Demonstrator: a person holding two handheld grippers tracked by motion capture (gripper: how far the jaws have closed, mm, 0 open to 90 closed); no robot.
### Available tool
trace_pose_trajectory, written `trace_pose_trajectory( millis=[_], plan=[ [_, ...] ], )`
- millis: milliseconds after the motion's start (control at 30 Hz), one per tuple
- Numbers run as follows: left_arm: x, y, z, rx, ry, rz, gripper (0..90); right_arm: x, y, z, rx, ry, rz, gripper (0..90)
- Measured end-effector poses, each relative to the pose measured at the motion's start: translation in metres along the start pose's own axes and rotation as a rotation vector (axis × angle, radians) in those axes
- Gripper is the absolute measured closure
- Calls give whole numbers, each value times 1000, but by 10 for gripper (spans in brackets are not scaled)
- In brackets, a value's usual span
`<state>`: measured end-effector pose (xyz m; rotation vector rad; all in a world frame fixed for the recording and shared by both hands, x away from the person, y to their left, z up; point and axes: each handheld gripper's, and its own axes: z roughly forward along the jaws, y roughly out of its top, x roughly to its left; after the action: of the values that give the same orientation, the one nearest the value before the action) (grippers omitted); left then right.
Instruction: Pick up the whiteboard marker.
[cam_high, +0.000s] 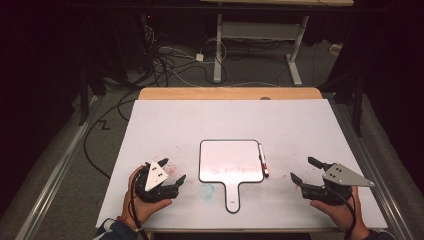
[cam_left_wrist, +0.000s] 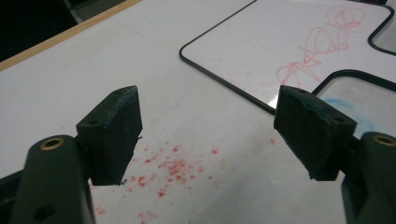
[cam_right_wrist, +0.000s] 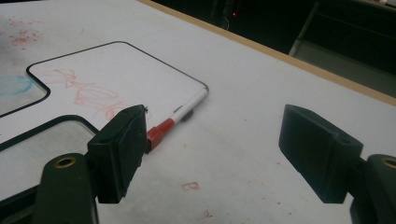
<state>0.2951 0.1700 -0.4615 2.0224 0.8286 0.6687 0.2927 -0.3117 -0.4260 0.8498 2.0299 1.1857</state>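
1. Left gripper (cam_high: 170, 172). Sits at about eight o'clock on the table (cam_high: 165, 120), resting low in the person's left hand (cam_high: 142, 205). Jaws spread wide, nothing between them; in the left gripper view the pads (cam_left_wrist: 114, 135) frame bare tabletop speckled with red marker specks (cam_left_wrist: 170, 165). Apart from the whiteboard, pointing toward it at roughly two o'clock.

2. Blue smudge (cam_high: 207, 189). On the table surface, just beside the whiteboard's lower left corner.

3. Whiteboard (cam_high: 230, 160). Small, paddle-shaped, black-edged, lying flat at the table's centre, handle (cam_high: 233, 197) pointing to six o'clock. Faint red scribble (cam_left_wrist: 322, 46) across its face.

4. Marker (cam_high: 262, 160). White barrel, red cap (cam_right_wrist: 158, 132), lying along the whiteboard's right edge, touching or just beside it; which one cannot be told. Cap end toward six o'clock.

5. Right gripper (cam_high: 306, 170). At about four o'clock, held in the person's right hand (cam_high: 340, 210). Jaws fully apart, empty. In the right gripper view the marker's cap lies ahead, close behind the left-hand pad (cam_right_wrist: 123, 149), not between the jaws.

Risk notes, judged. The marker is round and lies free, so a jaw that meets it off-centre would likely roll it onto the board or away across the table. A grip on the cap alone could pull the cap off. The board is light and unanchored, so a nudge from either gripper may slide it and drag the marker along. Pads brushing the scribble would smear it.
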Motion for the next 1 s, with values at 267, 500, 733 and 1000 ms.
trace_pose_trajectory(
  millis=[267, 500, 733, 1000],
  plan=[
    [-3, -3, 2, 28, -19, 33, 227, 1, 1, 4, 61, 85, 19, 284],
    [-5, -5, 6, 53, -34, 39, 227, -1, 6, 18, 126, 149, 65, 350],
    [-7, -7, 7, 78, -32, 49, 227, -10, 19, 43, 209, 181, 135, 403],
    [-8, -8, 8, 93, -30, 54, 227, -20, 35, 94, 317, 237, 225, 426]
  ],
)
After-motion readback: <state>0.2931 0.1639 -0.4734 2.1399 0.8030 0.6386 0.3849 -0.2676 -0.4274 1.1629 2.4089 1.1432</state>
